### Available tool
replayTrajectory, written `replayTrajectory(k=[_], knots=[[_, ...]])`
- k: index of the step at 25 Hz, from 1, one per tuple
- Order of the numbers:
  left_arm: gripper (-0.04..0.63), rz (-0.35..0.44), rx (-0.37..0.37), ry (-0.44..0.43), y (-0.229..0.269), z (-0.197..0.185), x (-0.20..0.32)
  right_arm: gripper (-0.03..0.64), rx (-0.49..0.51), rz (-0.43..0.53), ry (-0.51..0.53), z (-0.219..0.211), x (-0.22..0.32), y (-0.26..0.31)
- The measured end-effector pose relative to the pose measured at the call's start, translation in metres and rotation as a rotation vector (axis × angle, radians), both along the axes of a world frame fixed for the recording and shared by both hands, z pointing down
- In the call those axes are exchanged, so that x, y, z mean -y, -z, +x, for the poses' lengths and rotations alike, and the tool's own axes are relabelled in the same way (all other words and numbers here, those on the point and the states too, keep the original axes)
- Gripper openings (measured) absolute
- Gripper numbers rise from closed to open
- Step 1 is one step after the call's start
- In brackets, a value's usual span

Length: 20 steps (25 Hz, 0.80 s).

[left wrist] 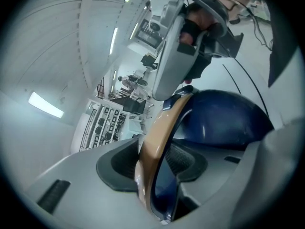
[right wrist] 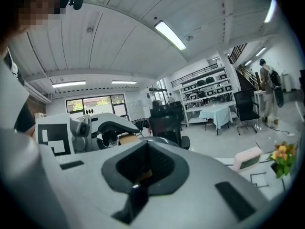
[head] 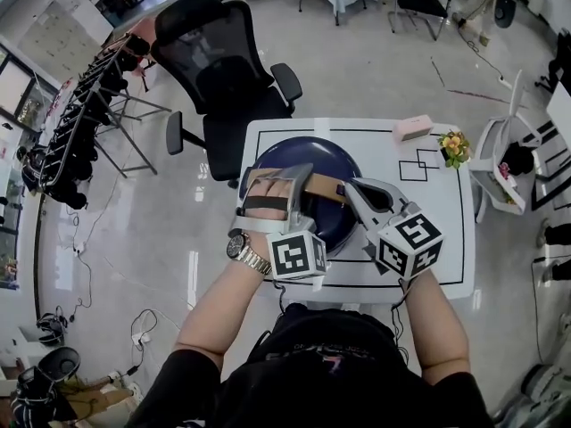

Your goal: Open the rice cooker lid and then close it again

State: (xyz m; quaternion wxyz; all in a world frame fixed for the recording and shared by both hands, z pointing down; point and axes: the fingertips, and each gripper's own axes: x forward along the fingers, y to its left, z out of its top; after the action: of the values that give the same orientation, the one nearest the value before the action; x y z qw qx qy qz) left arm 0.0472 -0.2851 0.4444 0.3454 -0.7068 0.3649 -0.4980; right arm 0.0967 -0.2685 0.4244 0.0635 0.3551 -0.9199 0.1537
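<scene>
1. Clamped on the tan handle [left wrist: 159, 128], arched over the blue rice cooker [head: 303, 154] at the middle of the white table [head: 446, 239]: left gripper [left wrist: 152, 162].
2. Closed with jaws together at the handle's right end, with no clear hold on anything: right gripper [right wrist: 144, 170].
3. Could slip off the smooth, narrow handle if gripped loosely.
4. Might lift or drag the whole cooker toward the near edge instead of freeing the lid, probably for lack of a pressed latch.
5. Unlikely to strike the pink box [head: 412, 127] or flowers [head: 453, 147], well apart at far right.
6. Counted: one cooker, one handle, two grippers, one box, one flower pot.
</scene>
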Motion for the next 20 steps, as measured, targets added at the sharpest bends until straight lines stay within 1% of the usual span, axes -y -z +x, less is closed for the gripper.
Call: replayTrajectory(k=[4, 7, 10, 13, 15, 16, 17, 18, 20], knots=[[0.17, 0.027, 0.006, 0.027, 0.0, -0.001, 0.0, 0.002, 0.012, -0.007, 0.016, 0.0, 0.0, 0.0], [0.179, 0.032, -0.001, 0.06, -0.001, -0.004, -0.002, 0.002, 0.01, -0.005, 0.03, 0.0, -0.002, 0.0], [0.186, 0.047, -0.053, 0.11, 0.003, -0.006, -0.005, 0.002, 0.001, -0.001, 0.048, 0.003, -0.004, 0.0], [0.184, 0.063, -0.113, 0.17, 0.008, -0.011, -0.013, 0.002, 0.017, 0.012, 0.056, 0.009, -0.008, 0.004], [0.168, 0.064, -0.196, 0.226, 0.014, -0.018, -0.022, 0.002, 0.037, 0.024, 0.061, 0.014, -0.01, 0.009], [0.166, 0.063, -0.256, 0.258, 0.017, -0.023, -0.027, 0.002, 0.045, 0.031, 0.065, 0.015, -0.01, 0.012], [0.153, 0.062, -0.326, 0.291, 0.021, -0.028, -0.032, 0.002, 0.053, 0.039, 0.071, 0.016, -0.011, 0.014], [0.122, 0.06, -0.401, 0.324, 0.025, -0.033, -0.039, 0.002, 0.06, 0.045, 0.078, 0.017, -0.013, 0.016], [0.084, 0.048, -0.55, 0.388, 0.032, -0.044, -0.054, 0.002, 0.072, 0.054, 0.098, 0.016, -0.018, 0.02]])
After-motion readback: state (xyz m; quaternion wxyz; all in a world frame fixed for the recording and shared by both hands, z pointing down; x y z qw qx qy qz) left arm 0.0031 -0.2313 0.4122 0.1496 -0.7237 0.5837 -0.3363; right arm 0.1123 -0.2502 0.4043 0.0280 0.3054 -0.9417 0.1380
